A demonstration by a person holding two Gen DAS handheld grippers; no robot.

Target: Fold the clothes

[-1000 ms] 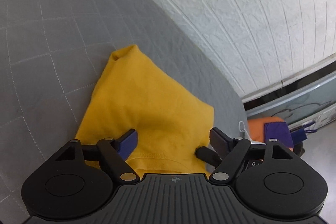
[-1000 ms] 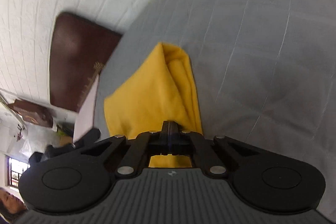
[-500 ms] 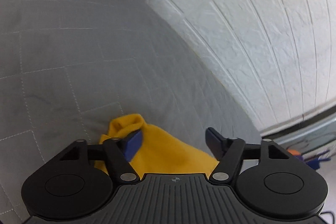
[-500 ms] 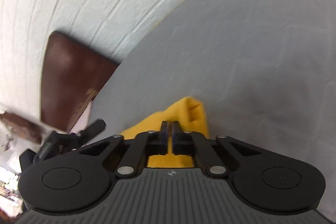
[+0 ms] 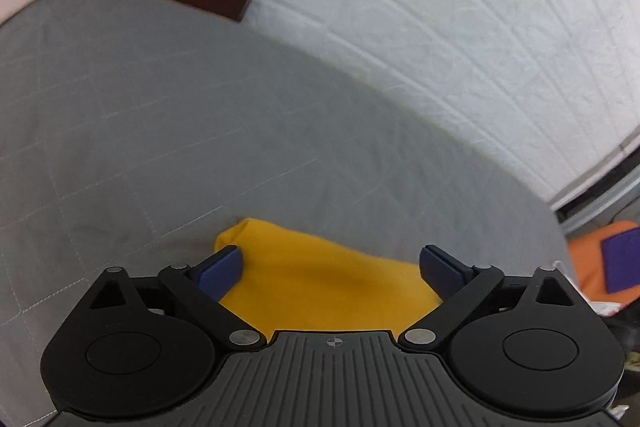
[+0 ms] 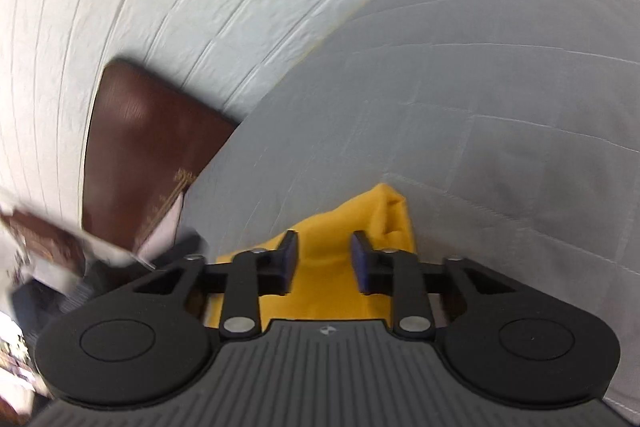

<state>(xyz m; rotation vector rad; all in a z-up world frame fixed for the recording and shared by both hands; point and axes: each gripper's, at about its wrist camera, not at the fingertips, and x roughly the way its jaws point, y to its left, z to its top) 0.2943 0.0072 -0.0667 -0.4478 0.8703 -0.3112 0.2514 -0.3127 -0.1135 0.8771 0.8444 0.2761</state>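
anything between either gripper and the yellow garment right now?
Nothing visible. The yellow garment lies on the grey quilted cover, directly ahead of the open left gripper. In the right wrist view it sits just beyond the partly open right gripper, with only cloth in the gap.

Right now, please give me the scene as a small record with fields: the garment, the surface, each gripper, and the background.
garment: yellow cloth, bunched, lying on the bed
surface: grey quilted bedspread
left gripper: open wide, the cloth between its fingers, not clamped
right gripper: open, narrow gap, above the cloth
background: white brick-pattern wall; brown headboard
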